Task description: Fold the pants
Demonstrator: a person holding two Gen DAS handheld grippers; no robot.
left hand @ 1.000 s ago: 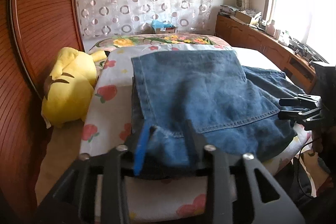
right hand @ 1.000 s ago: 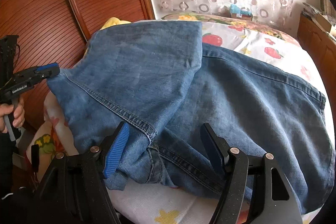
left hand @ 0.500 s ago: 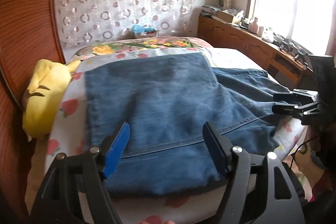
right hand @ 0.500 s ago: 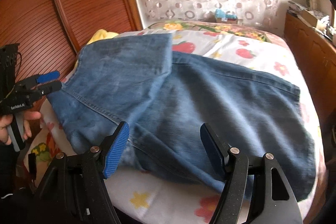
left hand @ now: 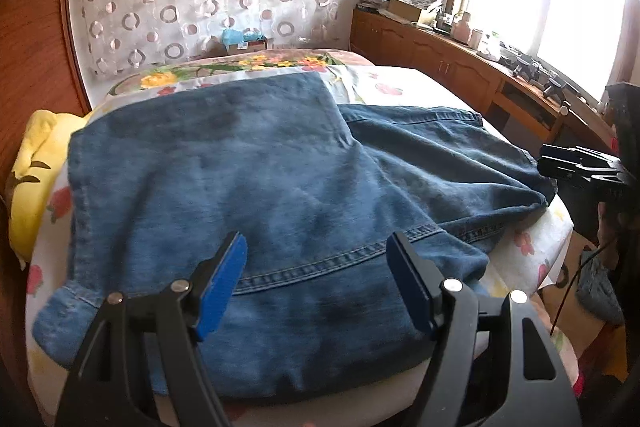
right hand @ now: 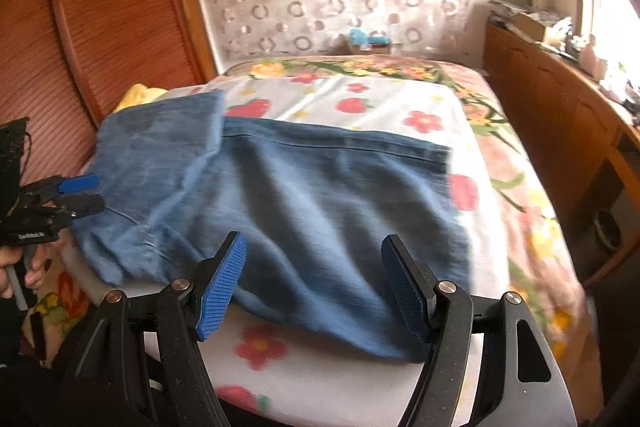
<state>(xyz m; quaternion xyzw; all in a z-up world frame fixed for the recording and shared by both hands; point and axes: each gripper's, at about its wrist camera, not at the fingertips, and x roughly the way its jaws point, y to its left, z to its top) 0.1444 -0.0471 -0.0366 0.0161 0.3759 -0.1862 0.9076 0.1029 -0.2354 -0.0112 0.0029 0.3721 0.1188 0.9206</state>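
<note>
**A:** Your pants (left hand: 248, 195) lie on the bed (right hand: 360, 107), on the flowered sheet (right hand: 404, 95), with one end folded over the rest; the folded layer sits toward the wooden headboard (right hand: 104, 27), and its hem runs across just ahead of your left hand-held gripper (left hand: 316, 283); both tools stand with their jaws apart and nothing between them, the right hand-held gripper (right hand: 312, 283) hanging over the near edge of the denim.

**B:** So what can go wrong from here?

**A:** The fold is not square; in the right wrist view the upper layer lies askew across the lower one, so if you fold again without lining up the edges, you likely lock in a crooked bundle; the near corner by the left tool also looks rucked, and pressing over it probably sets a crease.

**B:** And the grip itself?

**A:** Denim is thick and stacked here; if you pinch at the hem you may catch only the top layer, and the lower one stays behind and drags; bite too deep and you may take the sheet with it, pulling the bedding up.

**B:** Anything near the edges?

**A:** The cloth reaches close to the near edge of the bed; a hard sideways tug could slide it off; the yellow plush toy (left hand: 32, 179) sits just beside the far corner, so a wide sweep may snag it.
</note>
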